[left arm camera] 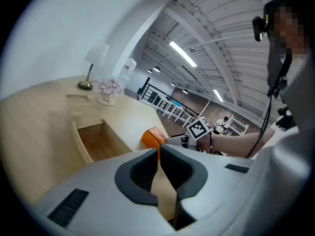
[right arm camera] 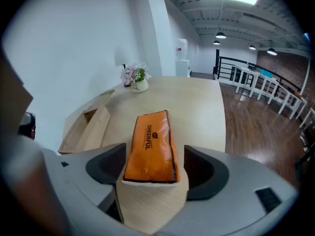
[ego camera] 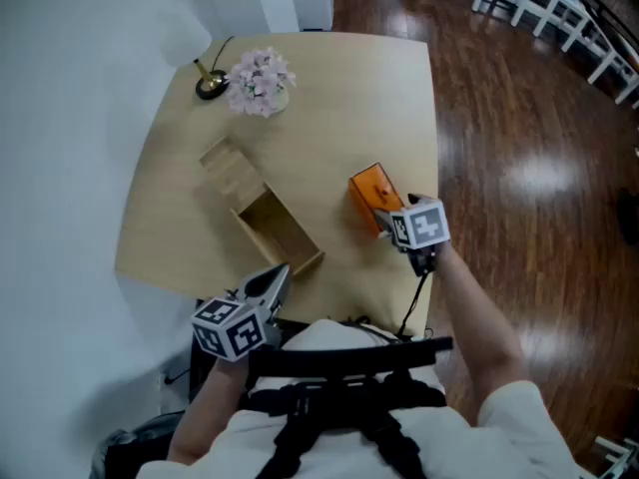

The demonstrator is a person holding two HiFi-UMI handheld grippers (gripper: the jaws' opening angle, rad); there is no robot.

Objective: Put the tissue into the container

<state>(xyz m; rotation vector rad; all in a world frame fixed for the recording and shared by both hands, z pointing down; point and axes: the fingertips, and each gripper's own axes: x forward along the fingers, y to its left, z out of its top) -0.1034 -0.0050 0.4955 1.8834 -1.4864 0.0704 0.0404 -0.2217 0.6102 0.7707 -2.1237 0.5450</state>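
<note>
An orange tissue pack (ego camera: 369, 196) lies flat on the light wood table (ego camera: 339, 98), right of centre. My right gripper (ego camera: 387, 220) stands open around its near end. In the right gripper view the pack (right arm camera: 150, 144) lies between the jaws of the right gripper (right arm camera: 153, 156), with a narrow gap on each side. The container, an open wooden box (ego camera: 272, 226), sits left of the pack, empty inside, and shows in both gripper views (left arm camera: 98, 141) (right arm camera: 82, 128). My left gripper (ego camera: 278, 275) hovers at the table's near edge by the box, its jaws (left arm camera: 158, 149) shut on nothing.
The box's wooden lid (ego camera: 228, 168) lies open behind it. A pot of pink flowers (ego camera: 261, 81) and a small lamp (ego camera: 208, 81) stand at the table's far edge. A white wall lies to the left, dark wood floor (ego camera: 519, 148) to the right.
</note>
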